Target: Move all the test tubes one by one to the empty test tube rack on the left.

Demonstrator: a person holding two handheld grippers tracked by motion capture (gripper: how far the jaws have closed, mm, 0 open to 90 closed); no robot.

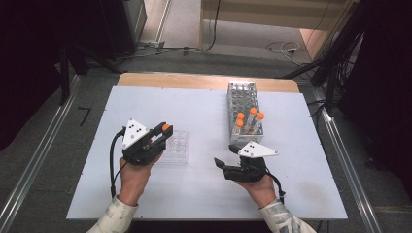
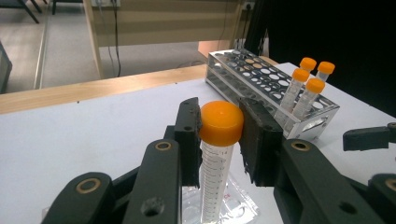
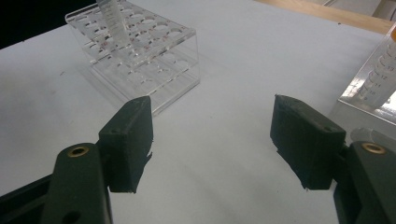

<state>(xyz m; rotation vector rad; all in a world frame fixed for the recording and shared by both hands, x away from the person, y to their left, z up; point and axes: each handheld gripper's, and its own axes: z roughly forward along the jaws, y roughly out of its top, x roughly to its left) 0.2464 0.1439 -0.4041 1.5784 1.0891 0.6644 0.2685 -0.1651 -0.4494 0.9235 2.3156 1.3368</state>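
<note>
The left gripper (image 2: pixel 219 135) clamps the orange cap of a graduated clear tube (image 2: pixel 214 179), upright over the clear plastic rack (image 1: pixel 176 148) at near left. It should lower straight, keeping the tube vertical, releasing once seated. The right gripper (image 3: pixel 212 140) gapes empty beside the metal rack (image 1: pixel 241 99) of orange-capped tubes (image 1: pixel 248 119).

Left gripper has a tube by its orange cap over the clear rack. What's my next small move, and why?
Probably ease the tube straight down into the clear rack, then open. The left gripper is shut on the orange cap, the tube hangs upright, and its lower end is already at the rack. The right gripper is open with nothing between its jaws, short of the metal rack, so it can wait.
</note>
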